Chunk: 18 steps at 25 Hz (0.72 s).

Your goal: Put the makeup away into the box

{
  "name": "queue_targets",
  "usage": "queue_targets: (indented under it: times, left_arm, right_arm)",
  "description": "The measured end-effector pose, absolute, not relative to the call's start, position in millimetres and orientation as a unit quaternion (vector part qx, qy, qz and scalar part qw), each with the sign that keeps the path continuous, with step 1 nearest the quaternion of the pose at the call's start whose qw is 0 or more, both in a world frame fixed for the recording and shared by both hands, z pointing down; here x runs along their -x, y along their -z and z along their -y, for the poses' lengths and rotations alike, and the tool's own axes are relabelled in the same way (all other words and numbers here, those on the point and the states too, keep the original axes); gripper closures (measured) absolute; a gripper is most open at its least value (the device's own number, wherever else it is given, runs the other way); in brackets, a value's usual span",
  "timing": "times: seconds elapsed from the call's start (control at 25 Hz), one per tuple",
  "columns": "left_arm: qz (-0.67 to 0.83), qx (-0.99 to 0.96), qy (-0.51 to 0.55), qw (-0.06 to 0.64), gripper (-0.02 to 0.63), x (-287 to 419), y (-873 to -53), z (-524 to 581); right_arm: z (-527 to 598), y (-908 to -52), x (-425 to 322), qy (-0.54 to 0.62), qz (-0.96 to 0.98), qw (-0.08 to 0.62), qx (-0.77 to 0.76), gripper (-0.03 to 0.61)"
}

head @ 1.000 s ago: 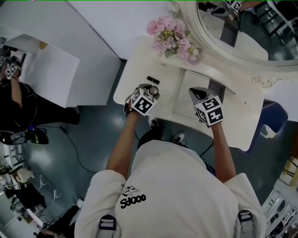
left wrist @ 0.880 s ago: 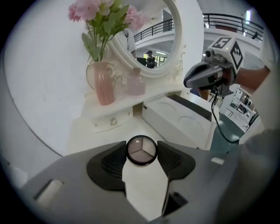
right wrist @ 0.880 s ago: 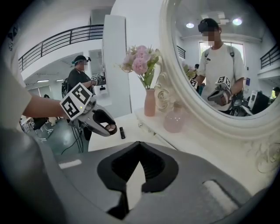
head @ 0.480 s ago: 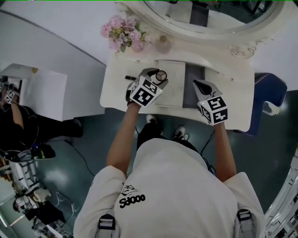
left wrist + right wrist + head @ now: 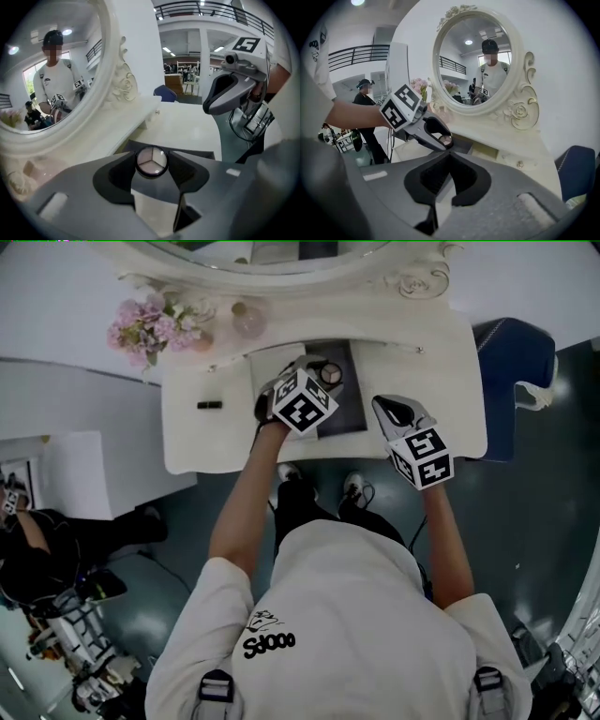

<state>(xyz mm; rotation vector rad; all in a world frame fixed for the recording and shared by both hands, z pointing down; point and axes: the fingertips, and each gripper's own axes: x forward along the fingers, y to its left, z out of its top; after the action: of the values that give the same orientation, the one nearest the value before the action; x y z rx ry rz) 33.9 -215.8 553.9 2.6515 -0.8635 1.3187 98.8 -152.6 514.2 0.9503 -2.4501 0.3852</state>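
Observation:
My left gripper (image 5: 322,373) is shut on a round compact (image 5: 329,375) with a three-part powder face, gripped at its rim by both jaws (image 5: 151,162). It hangs over the dark grey box (image 5: 345,411) set in the white dressing table (image 5: 422,352), beside the box's pale lid (image 5: 274,364). To the right, my right gripper (image 5: 380,403) hovers over the table's front with its jaws together and nothing in them (image 5: 451,154). The right gripper view shows the left gripper (image 5: 440,136) with the compact (image 5: 447,139) above the box (image 5: 462,145).
A small black stick (image 5: 210,405) lies on the table's left part. Pink flowers (image 5: 142,322) and a pink bottle (image 5: 248,320) stand at the back by the oval mirror (image 5: 476,61). A blue chair (image 5: 511,351) stands right of the table.
The left gripper has carried the compact rightward across the table, from beside the black stick to over the dark box. The right gripper has shifted along the table's front edge, still shut.

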Motion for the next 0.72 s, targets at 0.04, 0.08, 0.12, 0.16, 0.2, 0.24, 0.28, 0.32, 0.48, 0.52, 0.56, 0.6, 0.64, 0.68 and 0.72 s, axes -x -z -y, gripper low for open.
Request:
queue_targets:
  times: [0.04,0.08,0.12,0.16,0.2,0.24,0.28,0.32,0.48,0.52,0.56,0.6,0.64,0.68,0.72]
  left_arm:
    - [0.264,-0.857,-0.443,0.019,0.374,-42.0,-562.7,217.3]
    - [0.248,-0.853,-0.459,0.009,0.374,-48.5,-571.8,218.6]
    - [0.234,-0.849,-0.475,-0.002,0.374,-53.7,-580.7,220.2]
    - [0.222,-0.844,-0.489,-0.011,0.374,-57.7,-589.1,222.1]
    - [0.21,-0.838,-0.502,-0.02,0.374,-60.5,-597.3,224.2]
    - [0.198,-0.832,-0.518,-0.029,0.374,-62.0,-605.7,226.3]
    - [0.187,-0.824,-0.534,-0.038,0.374,-62.1,-614.4,228.1]
    - [0.176,-0.816,-0.549,-0.044,0.374,-61.8,-622.8,229.7]
    - [0.146,-0.8,-0.581,-0.047,0.374,-64.1,-645.8,233.4]
    - [0.141,-0.794,-0.589,-0.046,0.374,-63.7,-649.6,234.1]
    - [0.137,-0.788,-0.598,-0.046,0.374,-63.0,-652.6,234.7]
    - [0.134,-0.783,-0.606,-0.047,0.374,-62.5,-654.9,235.1]
    - [0.131,-0.778,-0.613,-0.049,0.374,-62.2,-657.0,235.1]
    - [0.129,-0.773,-0.619,-0.052,0.374,-61.9,-658.9,234.7]
    - [0.128,-0.769,-0.624,-0.054,0.374,-61.6,-660.6,234.0]
  right_arm:
    - [150.6,-515.9,-104.4,-0.143,0.894,0.242,-0.35,0.577]
    - [148.9,-517.5,-109.7,-0.146,0.892,0.243,-0.353,0.577]
    - [147.3,-519.0,-114.7,-0.149,0.89,0.243,-0.356,0.577]
    - [146.1,-520.5,-119.7,-0.152,0.888,0.243,-0.359,0.577]
    - [145.1,-522.2,-124.5,-0.155,0.887,0.243,-0.361,0.577]
    - [144.3,-524.2,-129.1,-0.159,0.885,0.244,-0.363,0.577]
    - [143.4,-526.5,-133.3,-0.163,0.884,0.245,-0.364,0.577]
    - [142.3,-529.2,-137.0,-0.166,0.882,0.246,-0.365,0.577]
    - [138.1,-540.6,-146.2,-0.181,0.875,0.251,-0.373,0.577]
    - [138.2,-543.1,-147.4,-0.186,0.873,0.251,-0.374,0.577]
    - [138.7,-545.2,-148.4,-0.189,0.872,0.251,-0.376,0.577]
    - [139.7,-546.9,-149.5,-0.192,0.87,0.25,-0.378,0.577]
    - [140.5,-548.2,-150.7,-0.194,0.869,0.25,-0.38,0.577]
    - [141.0,-549.1,-151.8,-0.196,0.868,0.249,-0.382,0.577]
    - [141.1,-549.8,-152.8,-0.197,0.867,0.249,-0.384,0.577]
